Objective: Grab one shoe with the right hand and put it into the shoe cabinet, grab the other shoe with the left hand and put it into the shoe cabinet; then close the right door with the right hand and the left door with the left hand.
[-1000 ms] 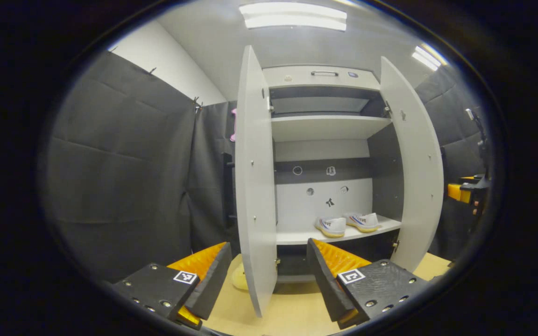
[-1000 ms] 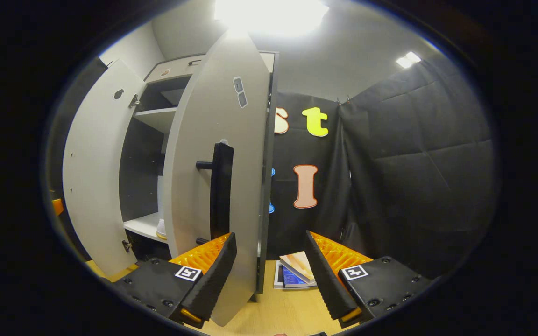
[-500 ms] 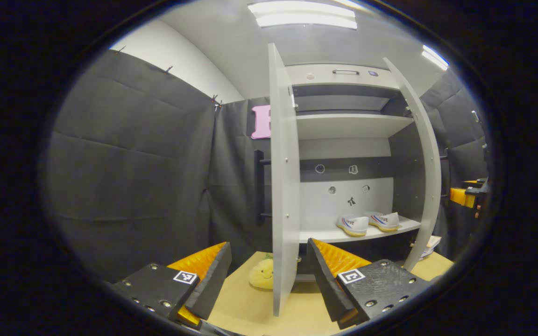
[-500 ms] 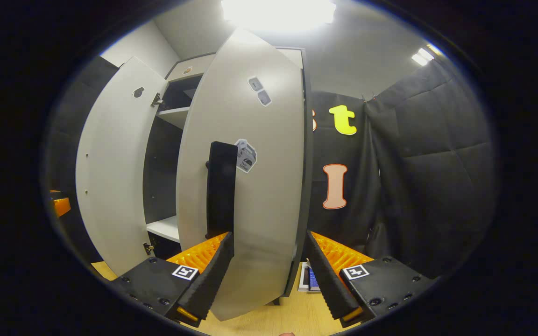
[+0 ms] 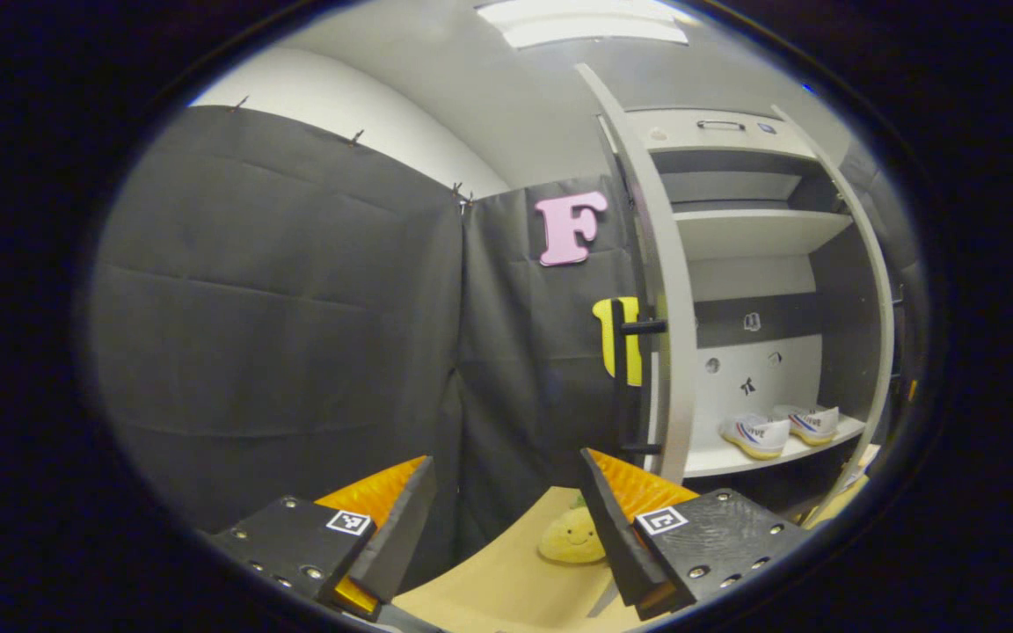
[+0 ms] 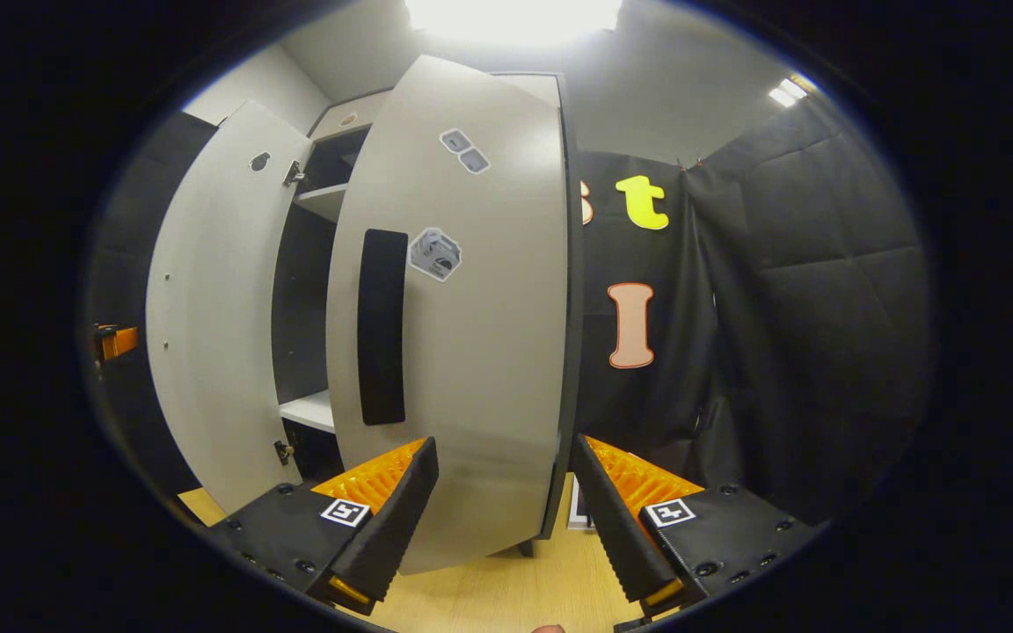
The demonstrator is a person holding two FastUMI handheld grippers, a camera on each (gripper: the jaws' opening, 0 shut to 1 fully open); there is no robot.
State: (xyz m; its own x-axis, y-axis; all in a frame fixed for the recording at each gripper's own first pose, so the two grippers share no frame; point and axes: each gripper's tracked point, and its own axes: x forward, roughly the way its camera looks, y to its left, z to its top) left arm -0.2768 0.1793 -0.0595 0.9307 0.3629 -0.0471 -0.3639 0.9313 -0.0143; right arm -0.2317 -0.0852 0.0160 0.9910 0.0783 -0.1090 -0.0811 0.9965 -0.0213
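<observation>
In the left gripper view, two white shoes (image 5: 757,435) (image 5: 810,424) sit side by side on the cabinet's lower shelf (image 5: 717,459). The left door (image 5: 666,290) stands edge-on, its black handle (image 5: 623,378) on the outer side. My left gripper (image 5: 506,519) is open and empty, low and to the left of that door. In the right gripper view, the right door (image 6: 480,334) is partly swung in, its outer face and black handle (image 6: 382,325) towards me. My right gripper (image 6: 506,510) is open, close below that door's face. The left door (image 6: 216,308) stands wide open beyond.
A yellow plush toy (image 5: 570,534) lies on the wooden floor (image 5: 506,580) beside the left door. Something flat, like a book (image 6: 579,514), lies by the cabinet's right side. Black cloth walls close in on both sides. An orange part of the other gripper (image 6: 115,341) shows far left.
The left gripper has shifted left, to the outer side of the left door, bringing its handle into sight. The right door has swung further towards closed in front of the right gripper.
</observation>
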